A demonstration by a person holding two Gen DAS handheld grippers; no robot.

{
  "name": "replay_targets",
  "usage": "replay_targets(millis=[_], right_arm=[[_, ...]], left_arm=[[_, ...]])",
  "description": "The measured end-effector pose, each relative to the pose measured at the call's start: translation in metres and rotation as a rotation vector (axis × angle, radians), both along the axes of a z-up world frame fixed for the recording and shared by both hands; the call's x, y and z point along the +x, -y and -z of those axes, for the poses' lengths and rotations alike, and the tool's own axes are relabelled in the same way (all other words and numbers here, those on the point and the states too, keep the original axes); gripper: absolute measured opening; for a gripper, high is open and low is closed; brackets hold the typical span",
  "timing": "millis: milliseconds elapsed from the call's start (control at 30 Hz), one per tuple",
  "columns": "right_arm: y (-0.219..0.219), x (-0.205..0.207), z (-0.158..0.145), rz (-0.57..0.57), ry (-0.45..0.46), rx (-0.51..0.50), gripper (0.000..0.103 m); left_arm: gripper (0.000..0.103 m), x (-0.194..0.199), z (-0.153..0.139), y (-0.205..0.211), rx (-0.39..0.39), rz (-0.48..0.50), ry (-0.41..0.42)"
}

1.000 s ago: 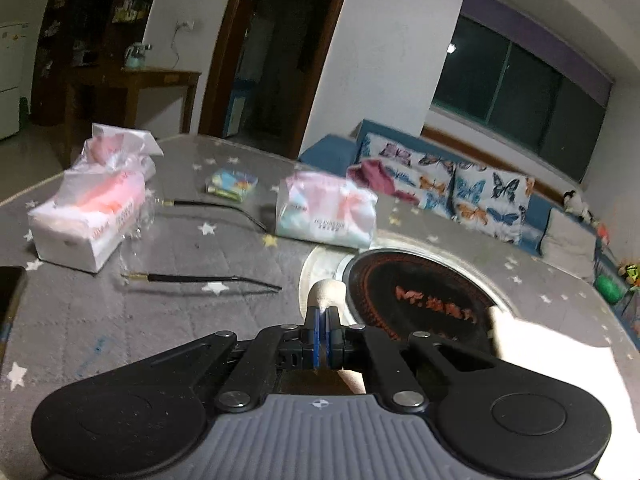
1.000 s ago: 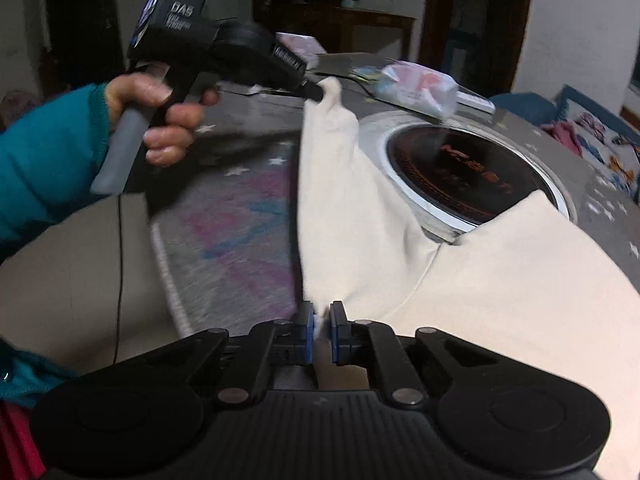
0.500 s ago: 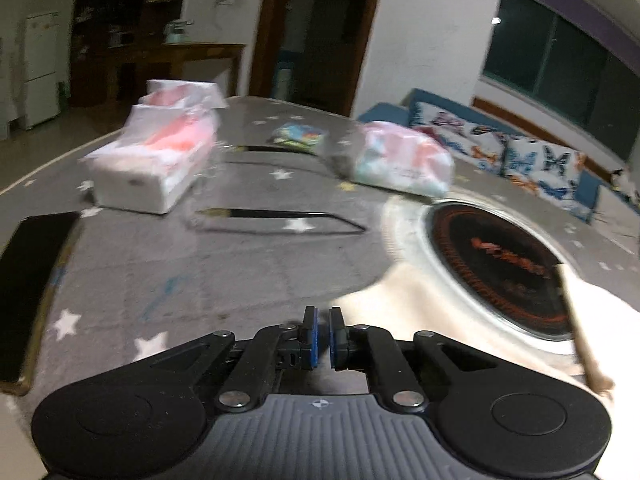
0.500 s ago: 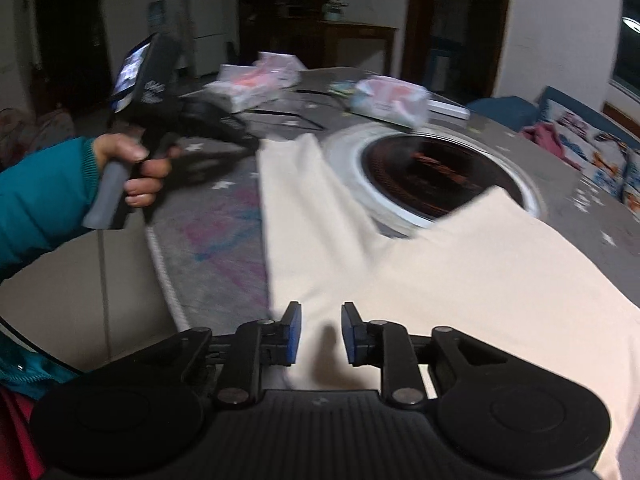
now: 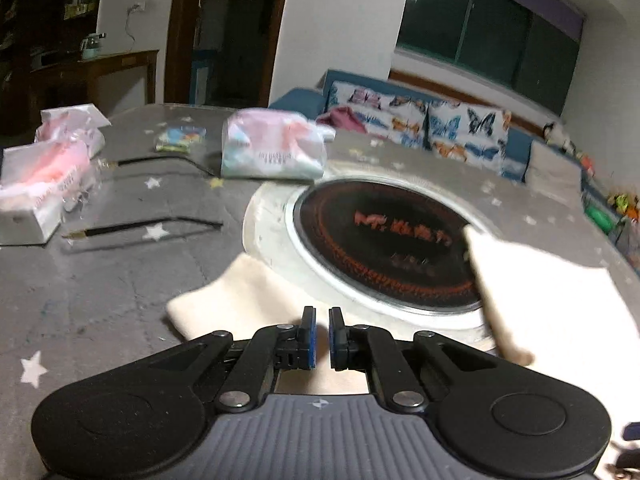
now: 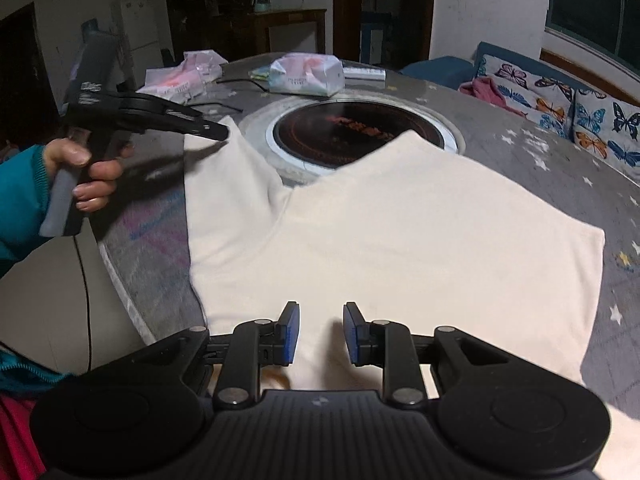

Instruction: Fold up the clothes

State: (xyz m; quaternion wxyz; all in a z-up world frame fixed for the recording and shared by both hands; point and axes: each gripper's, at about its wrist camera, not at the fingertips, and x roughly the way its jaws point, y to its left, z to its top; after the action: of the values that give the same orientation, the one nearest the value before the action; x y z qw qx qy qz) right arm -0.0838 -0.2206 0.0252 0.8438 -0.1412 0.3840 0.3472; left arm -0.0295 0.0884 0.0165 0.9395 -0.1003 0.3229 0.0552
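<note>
A cream garment (image 6: 400,224) lies spread flat on the round grey table, its far edge over the induction hob (image 6: 356,128). Its left leg or sleeve (image 6: 224,184) runs toward the far left. My right gripper (image 6: 318,334) is open and empty, just above the garment's near edge. My left gripper (image 5: 319,338) is slightly open with nothing between the pads, above the end of the cream sleeve (image 5: 240,300). In the right wrist view the left gripper (image 6: 218,132) hovers at the sleeve's far tip.
Tissue packs (image 5: 44,184) (image 5: 276,148), a small colourful packet (image 5: 180,138) and two thin black rods (image 5: 140,226) lie on the far left of the star-patterned tablecloth (image 5: 100,288). A butterfly-cushion sofa (image 5: 440,124) stands behind the table.
Both grippers let go of the cream garment and opened. The garment now lies flat. The left gripper drew back from the sleeve tip; the right gripper lifted slightly.
</note>
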Motion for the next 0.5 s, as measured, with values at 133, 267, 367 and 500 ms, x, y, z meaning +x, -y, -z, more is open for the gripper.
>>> replay_targets(millis=[133, 267, 367, 500], right_arm=[[0.005, -0.012, 0.007, -0.015, -0.012, -0.024, 0.024], [0.008, -0.02, 0.002, -0.037, -0.004, -0.03, 0.023], [0.015, -0.016, -0.003, -0.022, -0.004, -0.013, 0.023], [0.026, 0.004, -0.009, 0.041, 0.022, -0.019, 0.023]], left_arm=[[0.007, -0.001, 0.003, -0.005, 0.036, -0.024, -0.004], [0.007, 0.002, -0.002, -0.007, 0.035, -0.057, -0.021], [0.007, 0.0, -0.017, 0.008, 0.002, 0.009, 0.009], [0.007, 0.0, -0.034, 0.051, -0.046, 0.188, 0.051]])
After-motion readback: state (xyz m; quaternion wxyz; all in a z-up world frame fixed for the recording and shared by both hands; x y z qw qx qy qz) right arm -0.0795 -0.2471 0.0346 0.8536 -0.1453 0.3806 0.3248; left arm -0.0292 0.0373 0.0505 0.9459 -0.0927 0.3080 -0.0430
